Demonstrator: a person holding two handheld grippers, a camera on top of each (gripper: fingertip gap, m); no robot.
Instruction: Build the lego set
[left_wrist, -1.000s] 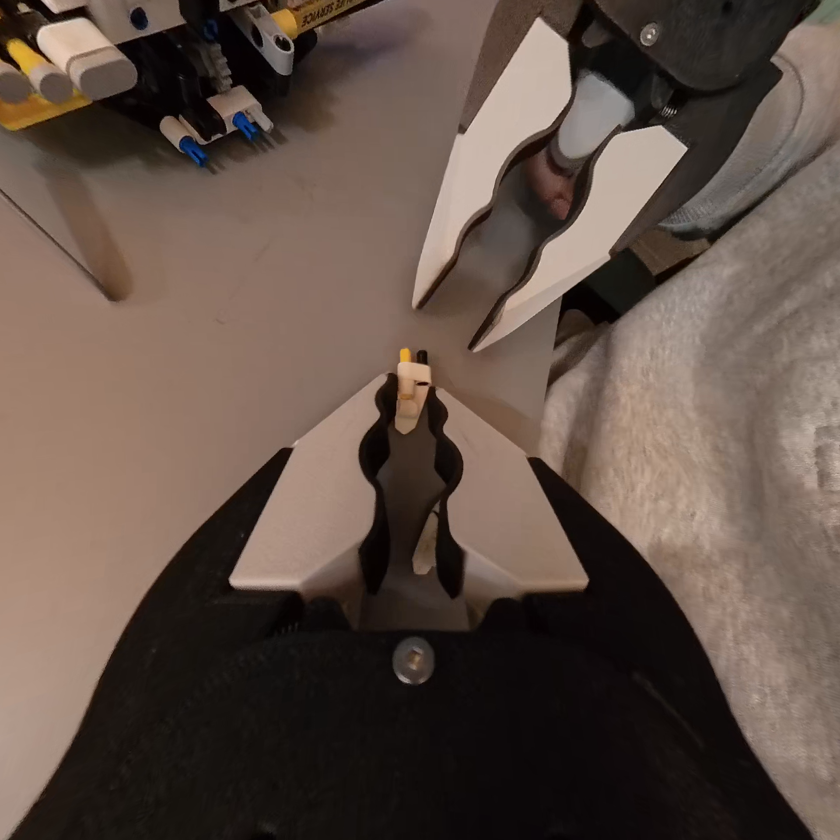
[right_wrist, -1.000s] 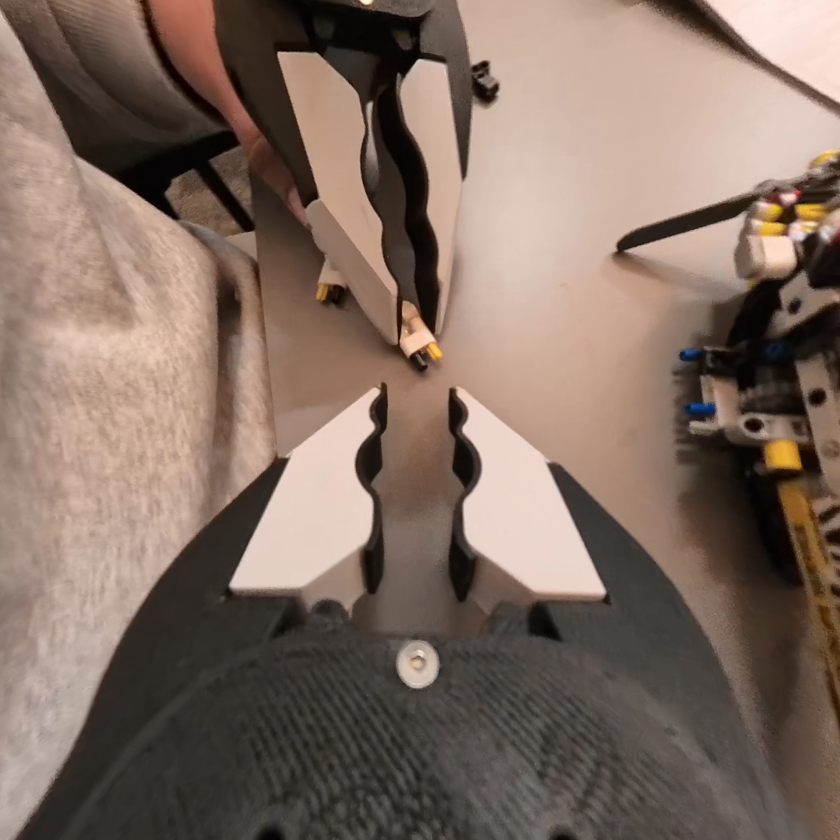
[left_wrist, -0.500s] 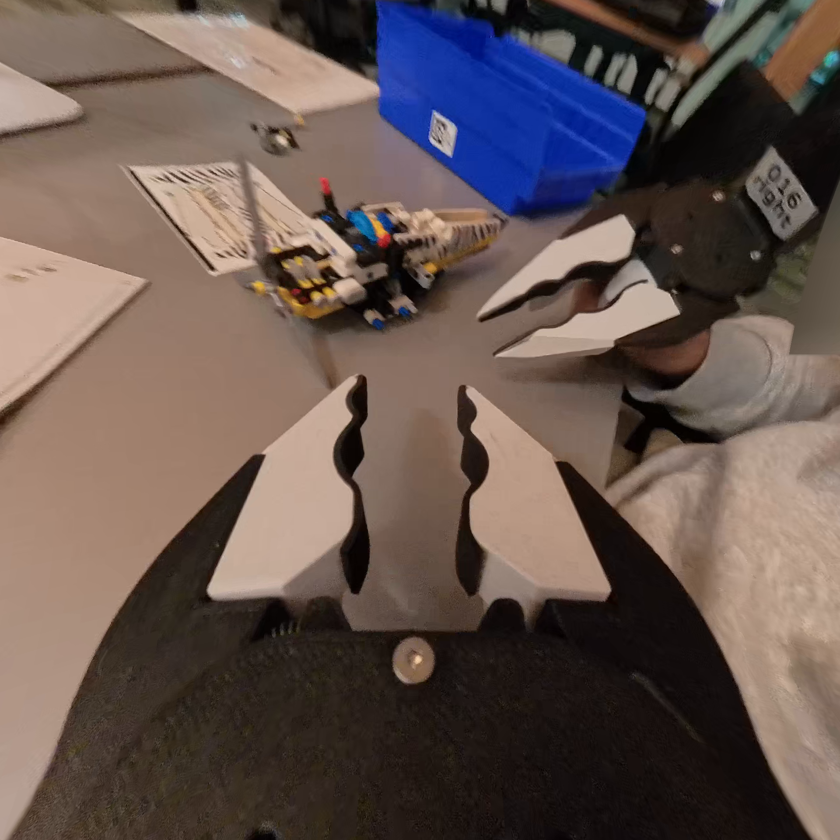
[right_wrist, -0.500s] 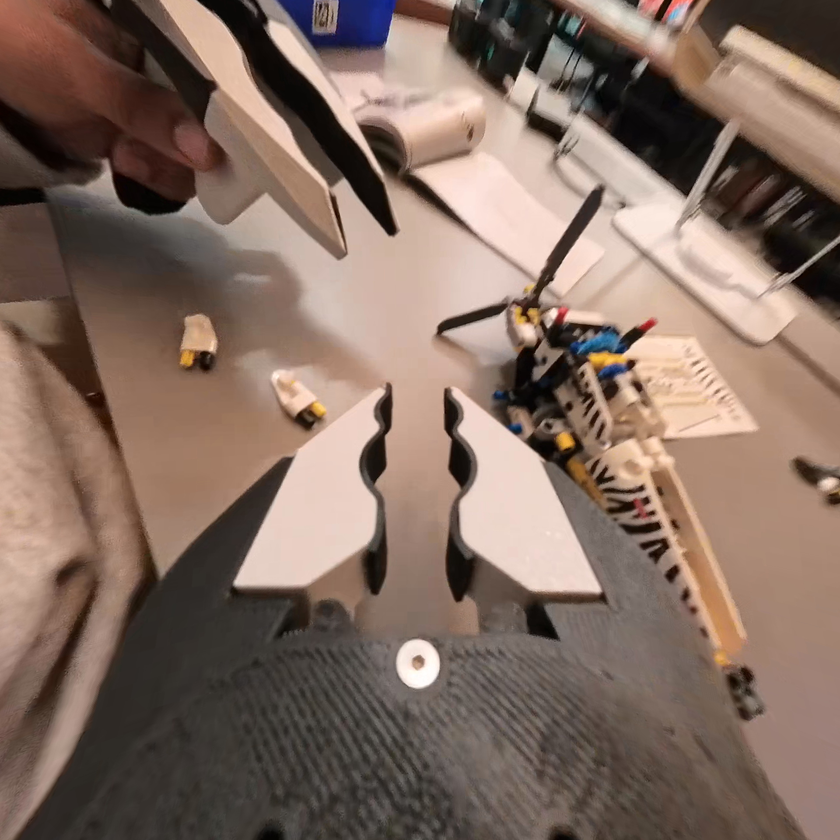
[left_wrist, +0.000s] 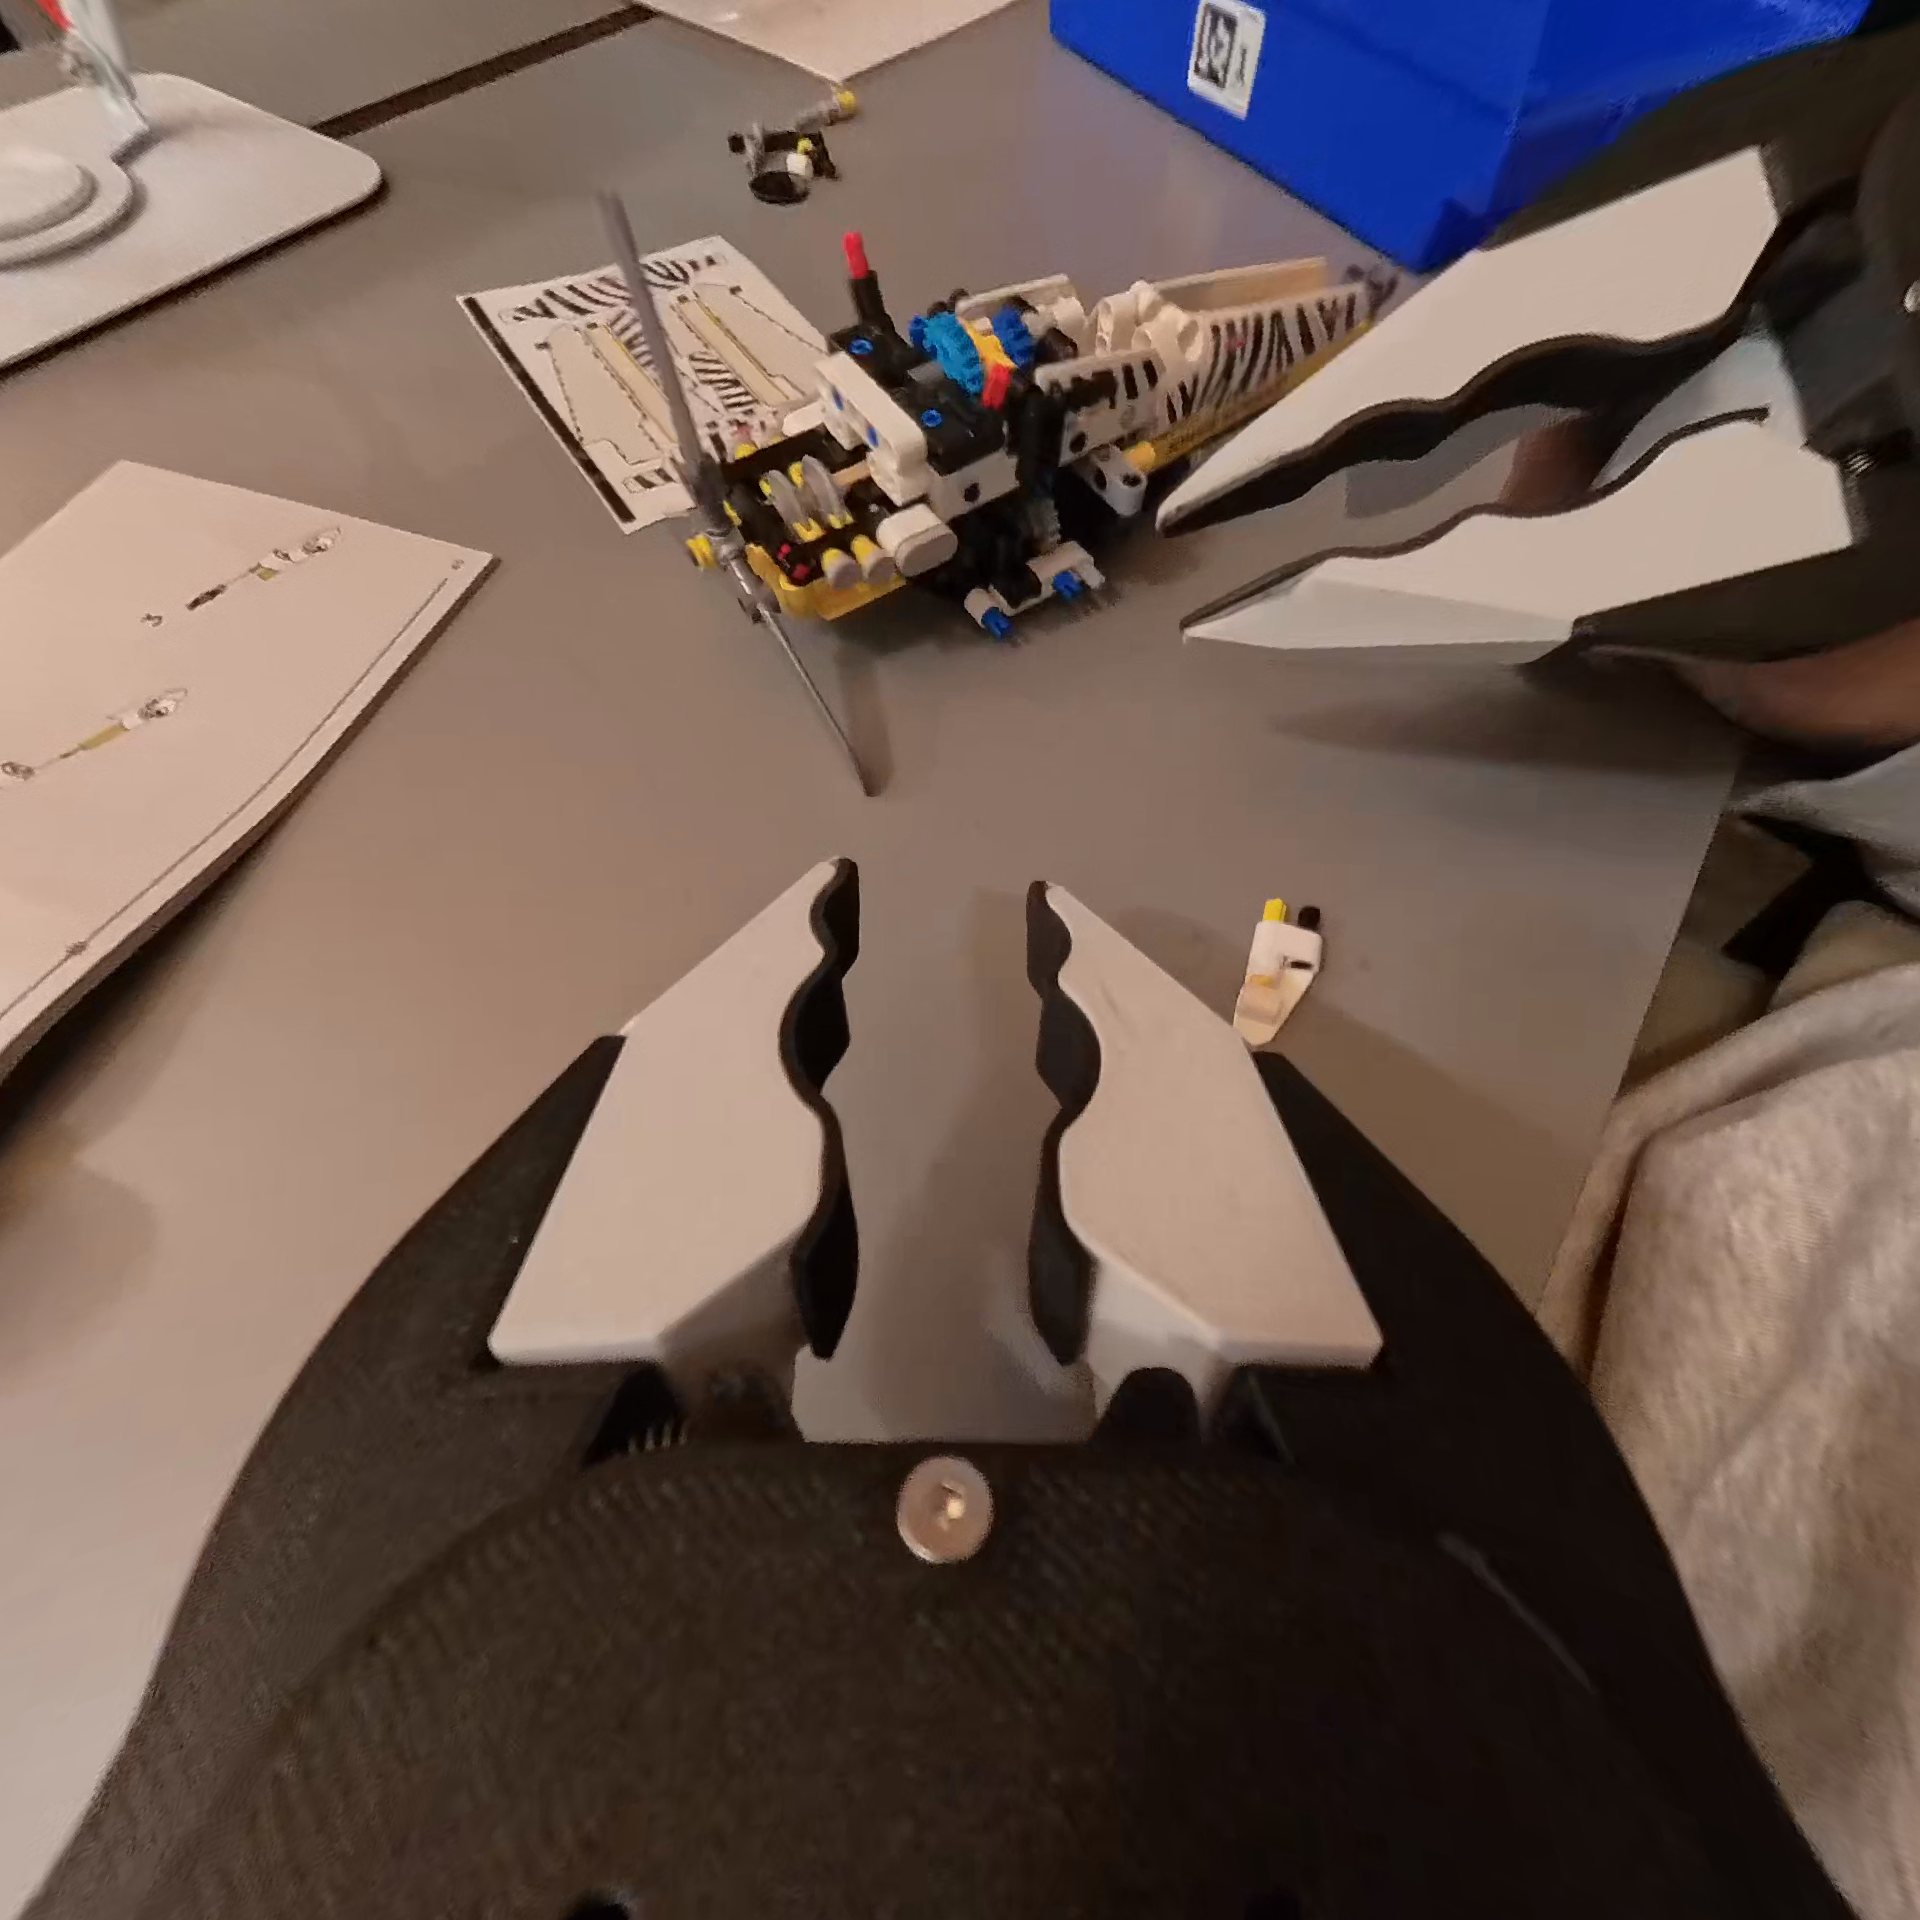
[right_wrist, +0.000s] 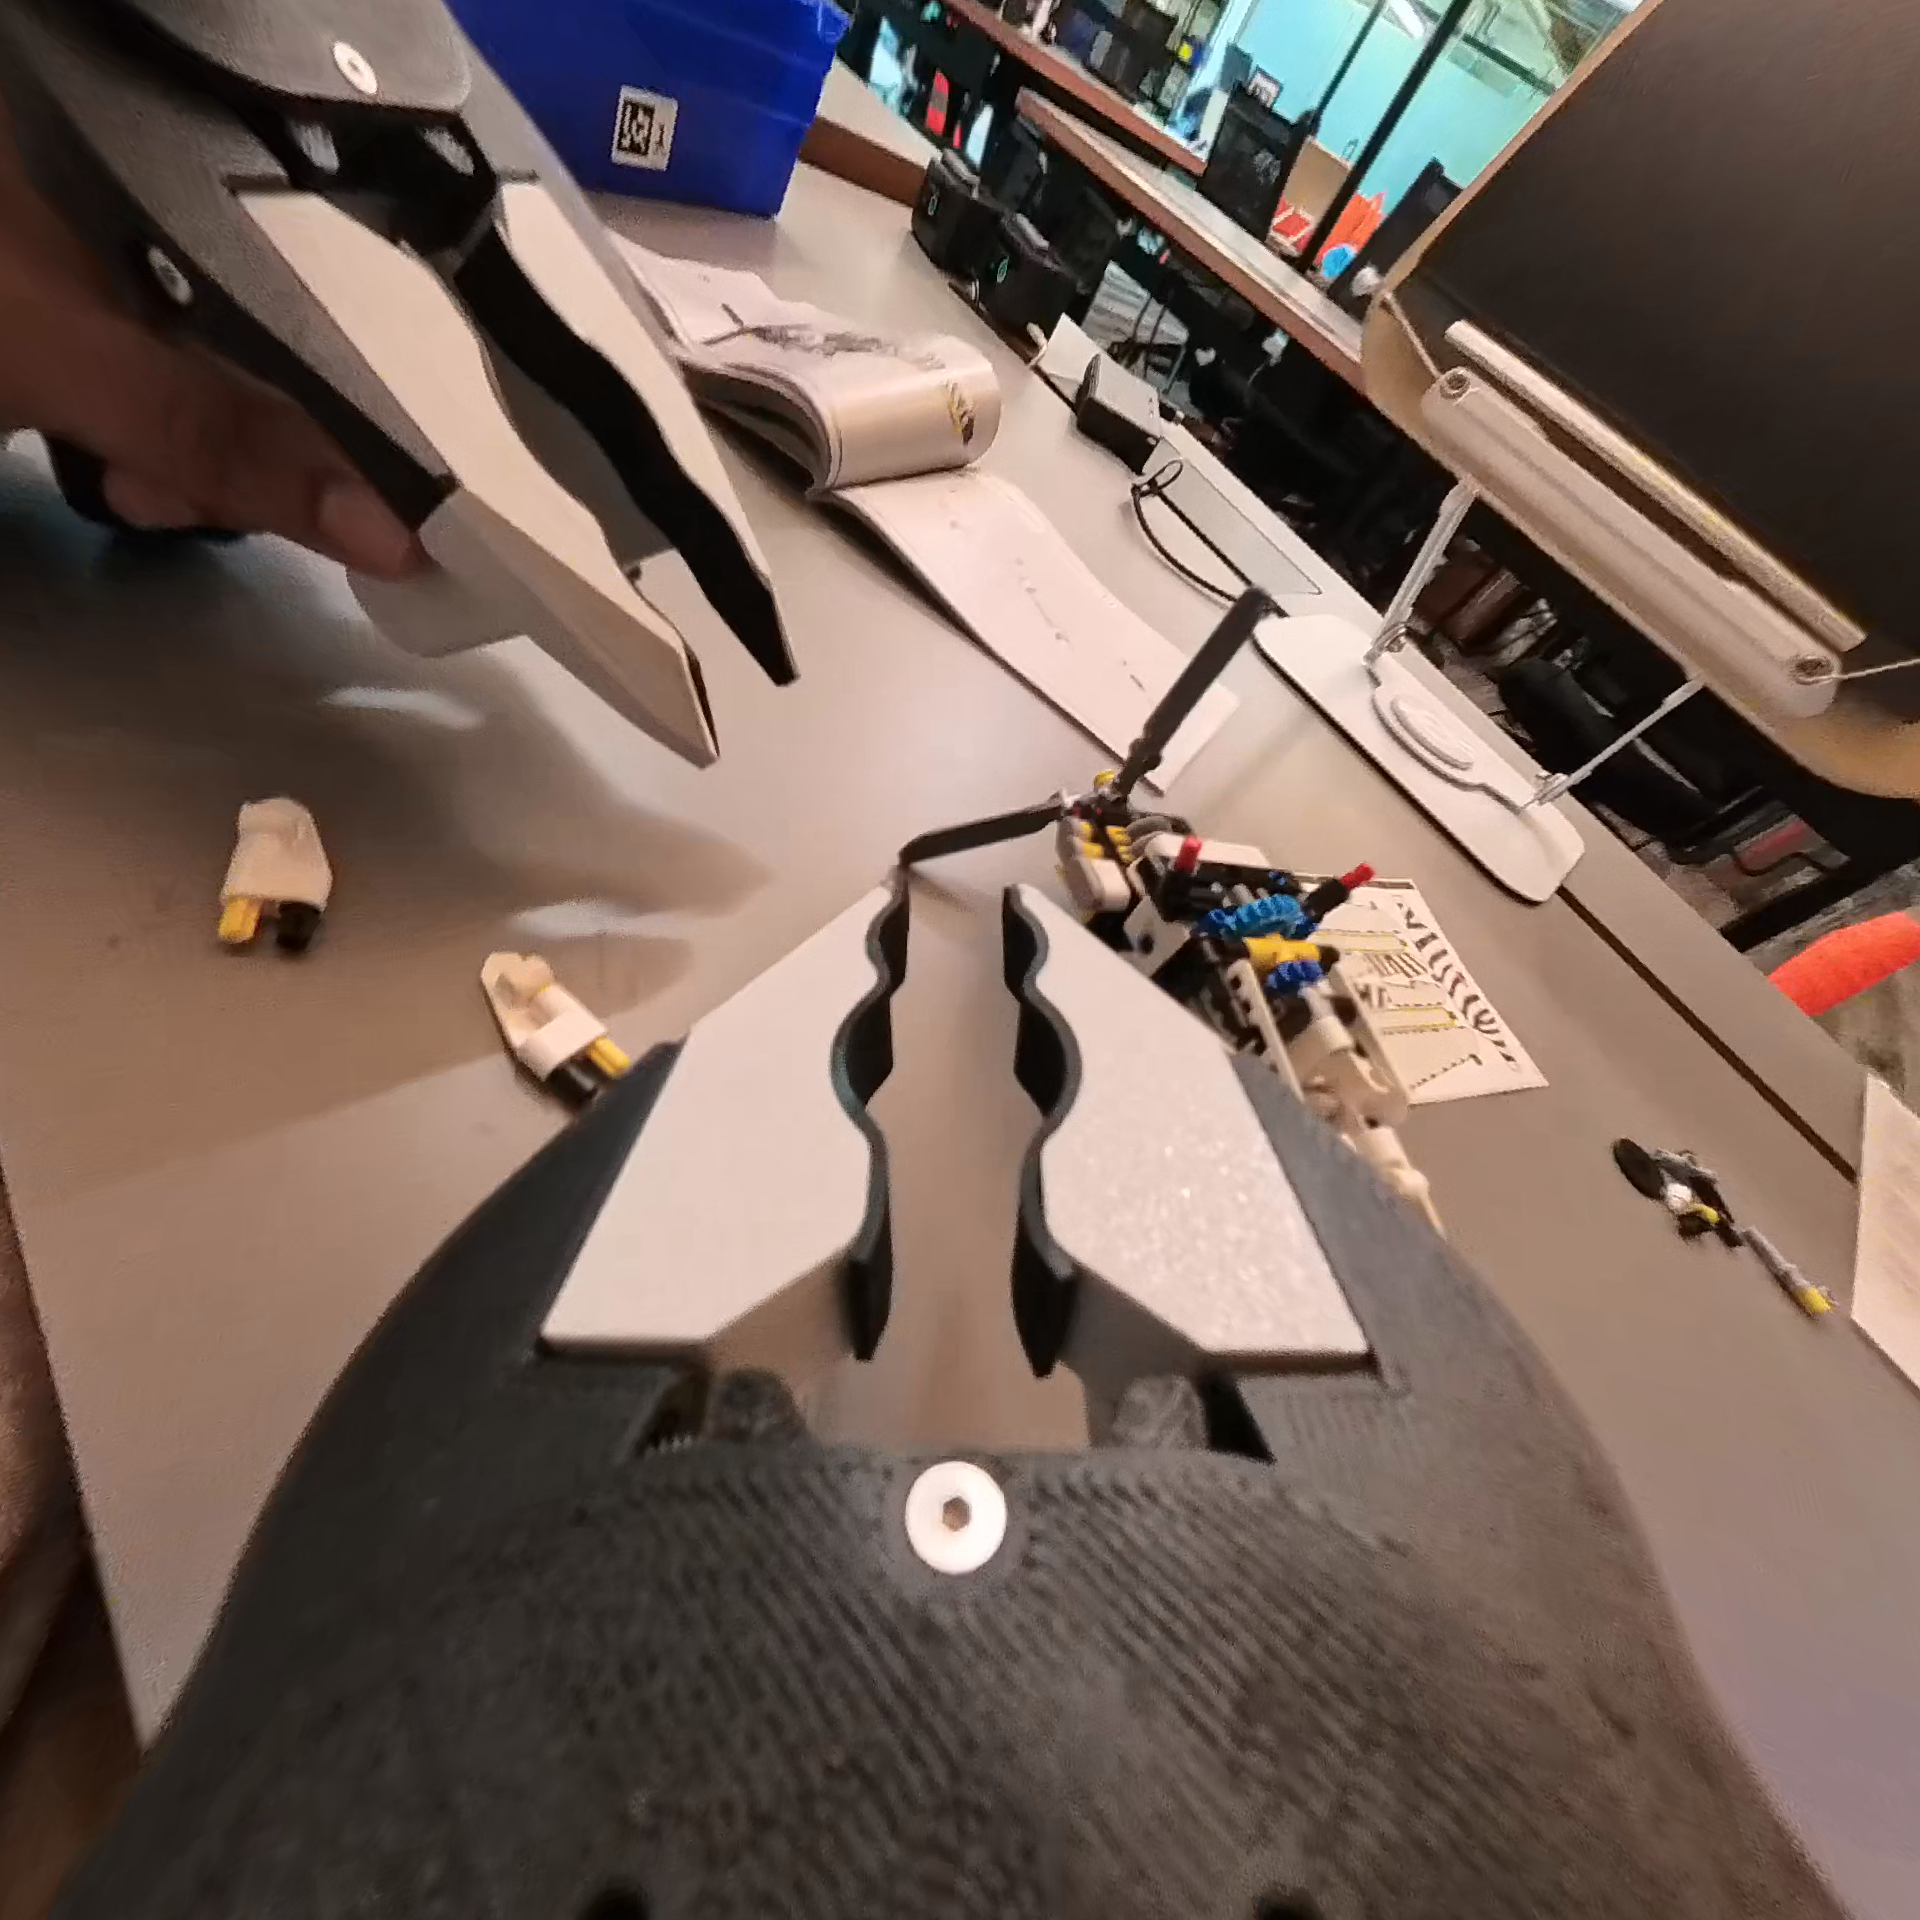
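The partly built lego plane (left_wrist: 935, 447), white and black with yellow and blue parts and a grey propeller, lies mid-table; it also shows in the right wrist view (right_wrist: 1216, 935). My left gripper (left_wrist: 940, 883) is open and empty above the table. A small white piece with yellow and black pins (left_wrist: 1280, 971) lies just right of it. My right gripper (right_wrist: 954, 894) is open and empty, pointing at the plane. Two small white pieces (right_wrist: 275, 868) (right_wrist: 545, 1013) lie left of it. Each gripper shows in the other's view: the right gripper (left_wrist: 1179, 574), the left gripper (right_wrist: 743, 712).
An open instruction booklet (left_wrist: 156, 675) lies at left, and a striped sticker sheet (left_wrist: 623, 384) behind the plane. A blue bin (left_wrist: 1455, 104) stands at the back right. A small black part (left_wrist: 784, 156) and a lamp base (left_wrist: 104, 208) lie farther back. The table edge and a grey sleeve are at right. The grippers' ends are close to 7 cm from one another. My right gripper's tips are some 6 cm from the partly built lego plane (left_wrist: 935, 447). Seen from the right wrist view (right_wrist: 1160, 870) as well.
My left gripper opened and let go of the small white piece, which now lies on the table. Both grippers rose and tilted up, away from each other.
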